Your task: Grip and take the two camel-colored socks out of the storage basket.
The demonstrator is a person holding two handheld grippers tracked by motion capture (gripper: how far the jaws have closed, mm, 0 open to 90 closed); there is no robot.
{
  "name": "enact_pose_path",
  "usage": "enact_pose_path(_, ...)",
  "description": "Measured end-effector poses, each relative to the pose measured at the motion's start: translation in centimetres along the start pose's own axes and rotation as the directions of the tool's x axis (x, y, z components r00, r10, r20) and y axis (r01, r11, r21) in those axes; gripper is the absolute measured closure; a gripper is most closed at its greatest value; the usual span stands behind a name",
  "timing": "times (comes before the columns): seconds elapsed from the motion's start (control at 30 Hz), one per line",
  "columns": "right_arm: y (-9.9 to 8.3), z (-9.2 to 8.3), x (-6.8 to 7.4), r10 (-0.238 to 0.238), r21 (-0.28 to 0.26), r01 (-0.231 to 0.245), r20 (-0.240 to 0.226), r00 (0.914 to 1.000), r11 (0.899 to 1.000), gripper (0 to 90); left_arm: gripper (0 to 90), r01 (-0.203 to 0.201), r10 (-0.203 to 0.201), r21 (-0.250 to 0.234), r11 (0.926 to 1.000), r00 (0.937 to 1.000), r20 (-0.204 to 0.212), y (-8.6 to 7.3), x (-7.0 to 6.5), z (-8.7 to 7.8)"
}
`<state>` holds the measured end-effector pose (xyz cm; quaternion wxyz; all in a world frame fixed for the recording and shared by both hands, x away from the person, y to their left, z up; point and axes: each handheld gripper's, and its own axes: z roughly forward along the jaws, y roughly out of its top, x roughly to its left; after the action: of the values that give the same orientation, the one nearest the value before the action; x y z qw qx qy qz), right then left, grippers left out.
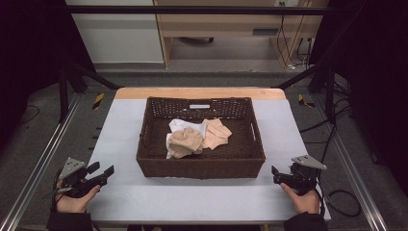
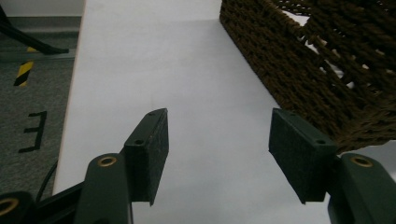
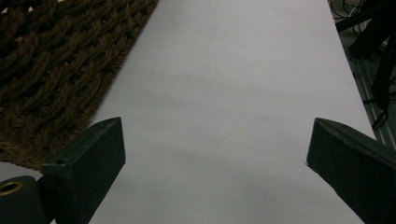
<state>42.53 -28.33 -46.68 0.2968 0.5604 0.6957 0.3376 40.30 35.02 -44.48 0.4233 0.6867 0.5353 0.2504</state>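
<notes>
A dark brown wicker basket [image 1: 200,163] sits in the middle of a pale grey table top [image 1: 192,197], its long sides running across the high view. Inside it lies a small heap of cloth: a beige crumpled garment [image 1: 185,142] toward the near left, a peach-coloured piece [image 1: 216,133] just beside it to the right and touching it, and a white piece [image 1: 185,126] partly under both; the high view is too dim to say for certain what kind of garments these are. The left gripper [image 1: 108,172] rests at the near left edge of the table, held by the person's left hand [image 1: 73,199], pointing toward the basket's near left corner but apart from it. In the left gripper view its jaws stand wide apart with nothing between them, bare table below and the basket's woven wall [image 2: 299,70] rising at the right. The right gripper [image 1: 274,174] is held by the right hand [image 1: 303,197] at the near right, just off the basket's near right corner. In the right gripper view its jaws are likewise spread wide and hold nothing, with the basket's weave [image 3: 56,65] at the left.
</notes>
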Motion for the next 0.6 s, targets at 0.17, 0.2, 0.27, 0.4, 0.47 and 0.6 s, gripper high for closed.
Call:
enact_pose_path(0.17, 0.0, 0.1, -0.3, -0.001, 0.000, 0.001, 0.013, 0.9999, 1.000, 4.1, 37.7, -0.011, 0.011, -0.004, 0.9999, 0.9998, 0.013, 0.6, -0.6, 0.1)
enact_pose_path(0.2, 0.0, 0.1, -0.3, 0.001, 0.002, -0.001, 0.014, 0.9999, 1.000, 4.1, 37.8, -0.008, 0.008, -0.012, 0.9999, 0.9998, 0.016, 0.8, -0.7, 0.0)
enact_pose_path(0.27, 0.0, 0.2, -0.4, -0.004, 0.008, 0.004, 0.023, 0.9997, 1.000, 4.3, 37.8, 0.002, -0.001, -0.027, 0.9996, 0.9998, 0.022, 1.1, -0.8, -0.2)
enact_pose_path(0.4, -0.1, 0.3, -0.3, -0.010, 0.017, 0.010, 0.028, 0.9996, 1.000, 4.6, 37.8, 0.010, -0.008, -0.057, 0.9983, 0.9995, 0.031, 1.8, -1.1, -0.5)
enact_pose_path(0.47, -0.1, 0.3, -0.3, -0.010, 0.015, 0.010, 0.027, 0.9996, 1.000, 4.6, 37.8, 0.011, -0.008, -0.076, 0.9970, 0.9993, 0.037, 2.2, -1.3, -0.7)
enact_pose_path(0.6, -0.1, 0.1, -0.4, -0.004, 0.004, 0.003, 0.025, 0.9997, 1.000, 4.5, 37.7, 0.002, 0.001, -0.099, 0.9951, 0.9995, 0.030, 2.7, -1.8, -1.0)
